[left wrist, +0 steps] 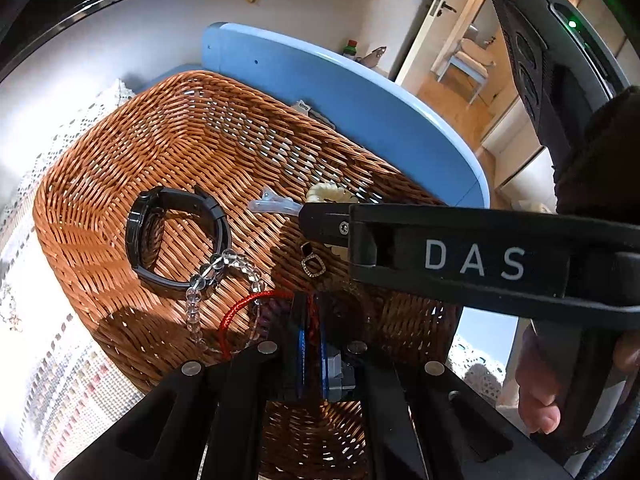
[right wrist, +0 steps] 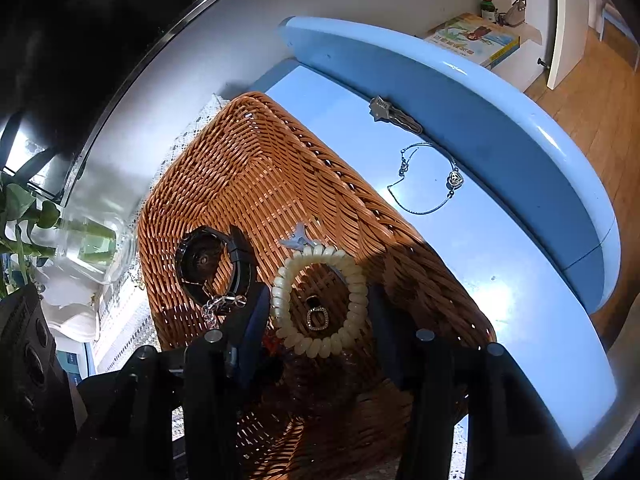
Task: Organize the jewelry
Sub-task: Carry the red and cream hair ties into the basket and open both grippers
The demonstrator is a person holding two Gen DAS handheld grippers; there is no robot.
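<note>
My left tongs point(left wrist: 310, 332) clamp the red cord point(left wrist: 240, 308); right tongs point(right wrist: 320, 312) apart round the bead ring point(right wrist: 320, 300), lower centre. Next: drop both in basket point(left wrist: 100, 160), then fetch chain point(right wrist: 428, 178) upper right on desk point(right wrist: 520, 280).

worktop point(right wrist: 500, 300): pale blue, raised blue rim on far side | key point(right wrist: 394, 114): lies on worktop against far rim | glass vase point(right wrist: 92, 248): left, holds green stems, on lace cloth point(left wrist: 60, 184) | book point(right wrist: 474, 40): far right beyond rim, green-capped bottle point(right wrist: 487, 6) behind it | door point(left wrist: 430, 20): far right, open onto wooden floor
</note>
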